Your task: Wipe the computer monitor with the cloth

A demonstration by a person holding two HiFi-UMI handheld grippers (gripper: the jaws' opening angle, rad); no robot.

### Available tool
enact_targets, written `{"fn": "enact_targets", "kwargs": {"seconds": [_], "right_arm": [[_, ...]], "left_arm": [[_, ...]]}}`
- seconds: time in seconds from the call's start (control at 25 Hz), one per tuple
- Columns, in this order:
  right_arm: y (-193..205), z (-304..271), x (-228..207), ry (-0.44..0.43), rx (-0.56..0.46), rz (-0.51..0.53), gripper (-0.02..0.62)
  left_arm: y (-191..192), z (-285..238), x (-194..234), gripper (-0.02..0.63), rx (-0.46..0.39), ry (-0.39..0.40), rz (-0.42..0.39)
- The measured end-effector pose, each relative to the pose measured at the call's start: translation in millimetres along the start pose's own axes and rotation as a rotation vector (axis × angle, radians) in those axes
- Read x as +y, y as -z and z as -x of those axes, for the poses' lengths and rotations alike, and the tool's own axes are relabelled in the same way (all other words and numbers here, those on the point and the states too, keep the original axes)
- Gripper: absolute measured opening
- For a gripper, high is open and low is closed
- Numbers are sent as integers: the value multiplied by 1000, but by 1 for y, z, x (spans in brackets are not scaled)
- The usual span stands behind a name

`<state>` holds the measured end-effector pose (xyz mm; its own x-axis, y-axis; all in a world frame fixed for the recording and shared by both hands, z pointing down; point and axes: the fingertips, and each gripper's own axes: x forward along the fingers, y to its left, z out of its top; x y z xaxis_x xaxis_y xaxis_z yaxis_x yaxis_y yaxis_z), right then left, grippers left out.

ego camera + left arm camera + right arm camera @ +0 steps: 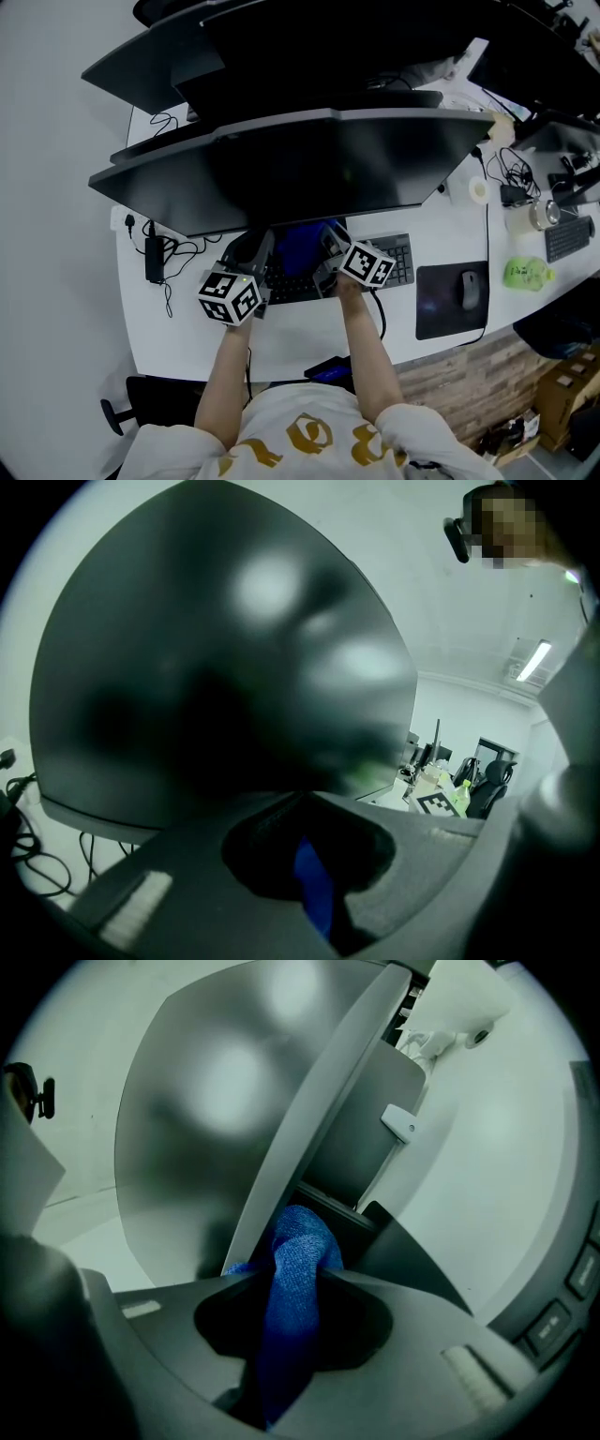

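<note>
From beside the desk (pixel 309 342) I see the person holding both tools low and close together, just under the middle of the wide curved monitor (pixel 309 169), with the blue cloth (pixel 300 246) bunched between them above the keyboard (pixel 398 258). The right tool (pixel 298 1274) is clenched on a thick fold of the cloth, which pokes out past its tips right up by the monitor's lower edge; I cannot tell whether it touches. The left tool (pixel 300 799) is also clenched, with a thin strip of the same cloth caught in it. The screen lies directly ahead of and above both tools, its long axis running left to right across the desk. Neither hand looks clearly nearer, so I judge the coming wipe calls for lifting the cloth onto the glass and sweeping sideways along it.
</note>
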<state>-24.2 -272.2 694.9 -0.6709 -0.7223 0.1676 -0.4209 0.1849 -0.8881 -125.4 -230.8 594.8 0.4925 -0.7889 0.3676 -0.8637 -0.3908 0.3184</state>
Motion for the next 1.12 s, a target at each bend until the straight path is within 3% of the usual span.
{"fn": "enact_targets", "kwargs": {"seconds": [0.4, 0.56, 0.88, 1.12], "right_arm": [[22, 7, 20, -29, 43, 62, 121], [24, 26, 24, 9, 64, 163, 123], [15, 70, 73, 49, 41, 413, 124], [-7, 97, 108, 86, -39, 546, 123]], "left_arm": [[5, 15, 6, 0, -13, 2, 19], [2, 23, 3, 0, -33, 10, 28], [-13, 49, -22, 0, -102, 60, 42], [-34, 72, -36, 0, -164, 57, 19]]}}
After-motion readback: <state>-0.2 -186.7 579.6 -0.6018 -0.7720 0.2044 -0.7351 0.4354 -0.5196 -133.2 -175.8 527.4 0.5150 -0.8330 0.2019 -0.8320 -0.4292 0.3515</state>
